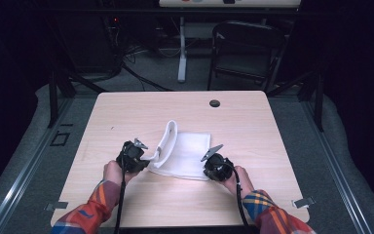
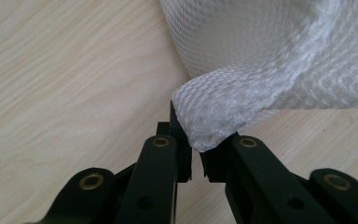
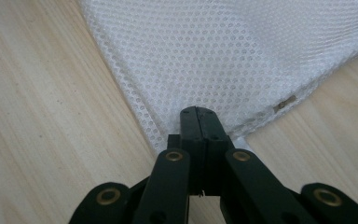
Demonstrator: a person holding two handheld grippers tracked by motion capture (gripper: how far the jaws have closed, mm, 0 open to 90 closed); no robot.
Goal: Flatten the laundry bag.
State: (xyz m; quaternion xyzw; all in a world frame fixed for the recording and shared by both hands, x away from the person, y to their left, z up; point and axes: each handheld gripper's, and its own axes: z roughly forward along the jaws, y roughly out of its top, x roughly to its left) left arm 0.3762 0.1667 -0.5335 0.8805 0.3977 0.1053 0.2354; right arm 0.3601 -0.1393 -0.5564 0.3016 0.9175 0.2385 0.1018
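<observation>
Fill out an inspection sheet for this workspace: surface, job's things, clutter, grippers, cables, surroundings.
Surface: light wooden table, round cable hole near its far edge.
Job's things: white mesh cloth, left side lifted and curling, the rest flat.
Clutter: nothing seen.
Grippers: left gripper pinches a bunched cloth corner; right gripper shut on the near right corner.
Cables: black cables trail back along the forearms.
Surroundings: dark room, folding chair, floor wiring beyond the table.
</observation>
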